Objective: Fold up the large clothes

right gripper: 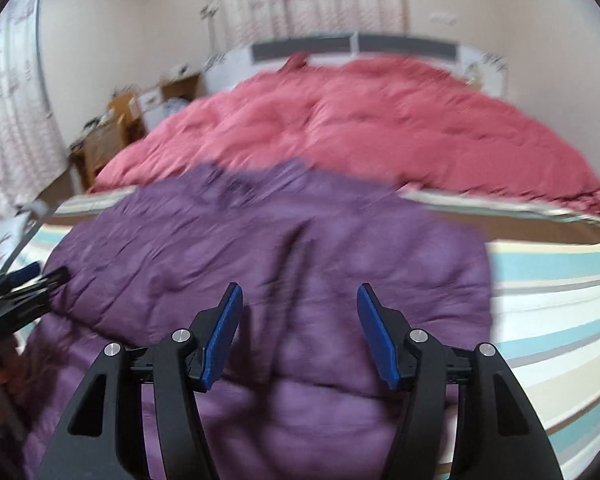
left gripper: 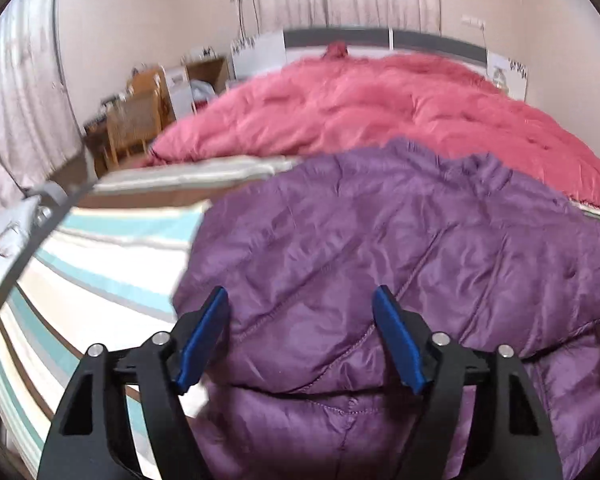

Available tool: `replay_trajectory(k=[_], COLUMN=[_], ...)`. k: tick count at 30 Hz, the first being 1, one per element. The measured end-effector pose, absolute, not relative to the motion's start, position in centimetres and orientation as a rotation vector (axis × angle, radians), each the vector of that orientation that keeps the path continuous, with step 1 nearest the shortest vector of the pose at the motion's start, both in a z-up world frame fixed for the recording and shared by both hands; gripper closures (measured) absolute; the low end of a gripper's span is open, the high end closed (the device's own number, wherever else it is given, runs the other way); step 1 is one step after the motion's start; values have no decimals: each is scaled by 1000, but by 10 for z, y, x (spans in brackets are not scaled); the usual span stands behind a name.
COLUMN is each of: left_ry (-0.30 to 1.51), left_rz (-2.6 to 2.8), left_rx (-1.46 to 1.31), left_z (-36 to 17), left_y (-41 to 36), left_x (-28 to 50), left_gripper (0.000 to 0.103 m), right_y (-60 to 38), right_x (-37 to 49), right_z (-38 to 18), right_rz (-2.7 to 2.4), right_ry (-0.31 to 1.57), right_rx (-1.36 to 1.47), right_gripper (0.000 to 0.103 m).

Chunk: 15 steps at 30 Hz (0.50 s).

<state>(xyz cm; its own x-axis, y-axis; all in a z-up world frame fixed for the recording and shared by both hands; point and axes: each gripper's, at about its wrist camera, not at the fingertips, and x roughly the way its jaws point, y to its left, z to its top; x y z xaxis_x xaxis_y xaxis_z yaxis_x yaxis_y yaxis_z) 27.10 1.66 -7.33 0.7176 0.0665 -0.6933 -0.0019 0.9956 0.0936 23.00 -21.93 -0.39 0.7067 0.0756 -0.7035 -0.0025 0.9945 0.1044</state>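
A purple quilted down jacket lies spread on a striped bed sheet; it also fills the middle of the right wrist view. My left gripper is open and empty, hovering over the jacket's left part near its edge. My right gripper is open and empty above the jacket's right part. The left gripper also shows at the left edge of the right wrist view, at the jacket's left edge. The right wrist view is blurred.
A pink duvet covers the far half of the bed below the headboard. The striped sheet lies bare right of the jacket. Wooden chairs and boxes stand at the far left. Curtains hang behind.
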Motion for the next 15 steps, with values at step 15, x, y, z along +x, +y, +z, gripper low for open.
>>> replay_trajectory(k=[15], left_ry=[750], left_rz=[-48], left_rx=[107], left_z=[-63], left_y=[0], left_x=[280], left_gripper=[22], right_y=[-224], right_x=[223], right_z=[22], right_rz=[-11], right_ry=[662], right_rx=[143], right_gripper=[103])
